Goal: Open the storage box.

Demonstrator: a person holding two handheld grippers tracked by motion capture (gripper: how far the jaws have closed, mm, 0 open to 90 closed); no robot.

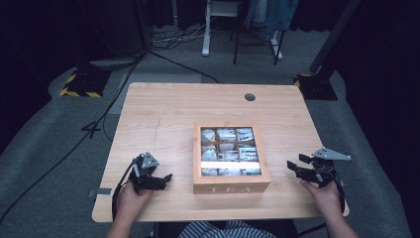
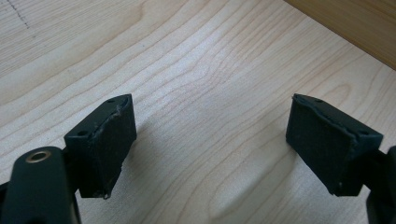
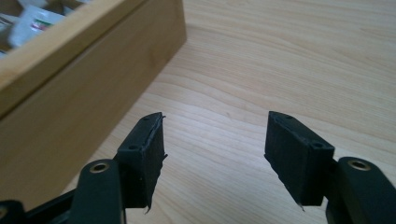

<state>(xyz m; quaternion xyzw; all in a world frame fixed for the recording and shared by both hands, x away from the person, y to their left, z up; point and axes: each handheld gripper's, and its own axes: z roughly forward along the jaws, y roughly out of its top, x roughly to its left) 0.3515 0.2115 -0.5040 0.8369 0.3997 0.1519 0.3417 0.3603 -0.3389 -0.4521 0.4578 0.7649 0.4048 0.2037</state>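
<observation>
A wooden tea box (image 1: pixel 231 187) marked TEA stands on the light wood table (image 1: pixel 163 114), its window lid showing tea bags (image 1: pixel 228 150) in several compartments. My left gripper (image 1: pixel 163 179) rests on the table left of the box, held by a hand, jaws open and pointing at the box. In the left gripper view the open gripper (image 2: pixel 210 144) holds nothing over bare wood, with the box's edge (image 2: pixel 355 28) at top right. My right gripper (image 1: pixel 295 166) sits right of the box, open. In the right gripper view the empty gripper (image 3: pixel 215 156) has the box's side wall (image 3: pixel 70 121) on the left.
A round cable hole (image 1: pixel 249 96) lies near the table's far edge. Beyond the table are floor cables (image 1: pixel 173 37), desk legs (image 1: pixel 206 29) and yellow-black stand bases (image 1: pixel 79 84). Bare tabletop stretches behind the box and on both sides of it.
</observation>
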